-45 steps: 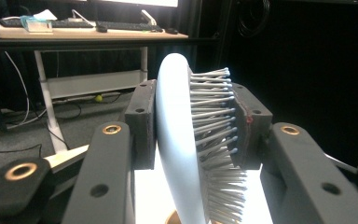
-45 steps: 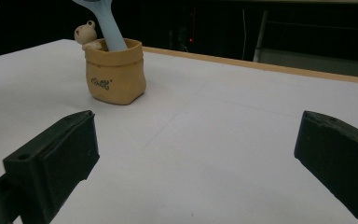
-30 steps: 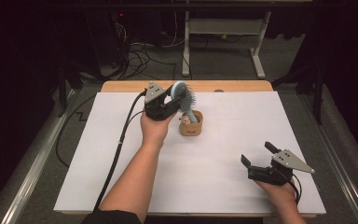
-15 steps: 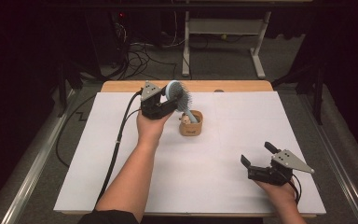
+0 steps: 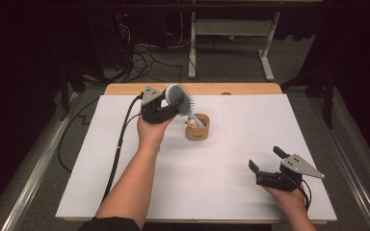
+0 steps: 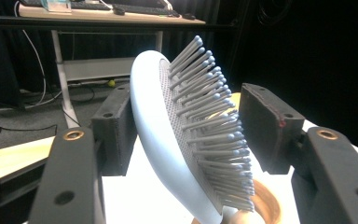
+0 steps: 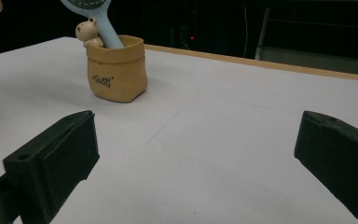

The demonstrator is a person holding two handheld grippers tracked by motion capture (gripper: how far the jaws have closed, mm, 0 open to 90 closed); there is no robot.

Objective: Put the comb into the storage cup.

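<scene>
The pale blue hairbrush (image 6: 168, 140) stood handle-down in the small tan holder (image 5: 198, 128) with its bear figurine (image 7: 86, 31), near the far middle of the white-covered counter (image 5: 101, 163), its head leaning between the jaws of the left hand-held gripper (image 5: 169, 107). Those jaws had just been opening, and stood slightly apart from the brush, so the placing step looked nearly done. Next, that gripper would need to back away without tipping the brush; the right hand-held gripper (image 5: 267, 161) rested on the counter, jaws wide apart and empty.

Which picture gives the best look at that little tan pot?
The right gripper view: the pot stands whole, with its lettering, bear figure and the brush handle inside. The high view shows it small; the left gripper view shows a bit of rim.
</scene>
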